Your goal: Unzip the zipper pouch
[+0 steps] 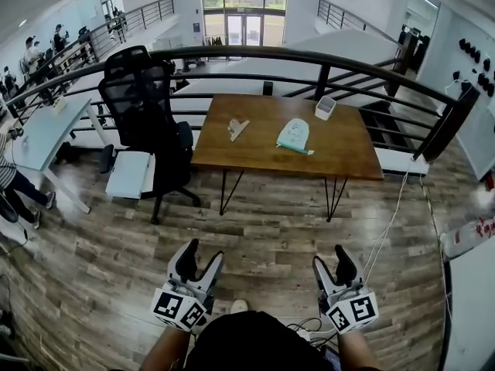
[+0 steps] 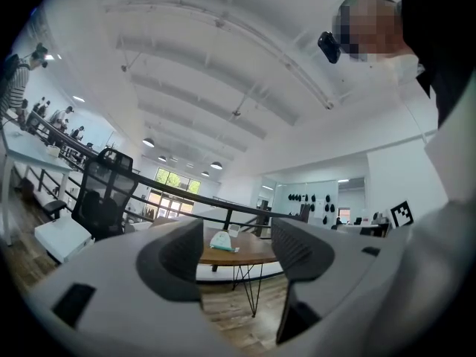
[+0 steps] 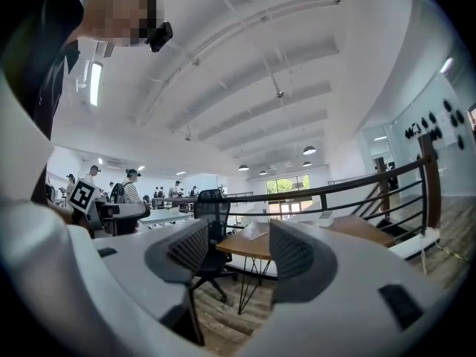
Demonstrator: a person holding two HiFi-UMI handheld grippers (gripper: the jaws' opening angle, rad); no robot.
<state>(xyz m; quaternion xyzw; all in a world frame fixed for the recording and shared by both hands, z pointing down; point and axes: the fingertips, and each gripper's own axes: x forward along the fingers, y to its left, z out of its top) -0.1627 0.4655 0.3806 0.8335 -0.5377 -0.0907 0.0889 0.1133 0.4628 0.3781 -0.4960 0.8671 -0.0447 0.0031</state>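
Left tool (image 1: 203,256) & right tool (image 1: 330,260) are hanging released, empty; zipper pouch (image 1: 294,135) is lying on wooden surface (image 1: 349,147), well apart.

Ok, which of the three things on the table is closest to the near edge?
The pale teal pouch, right of centre. The tan piece to its left lies a little further back, and the white box sits at the far edge.

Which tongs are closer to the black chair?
Left. The left tongs hang over the floor this side of the chair; the right tongs are farther over, before the table.
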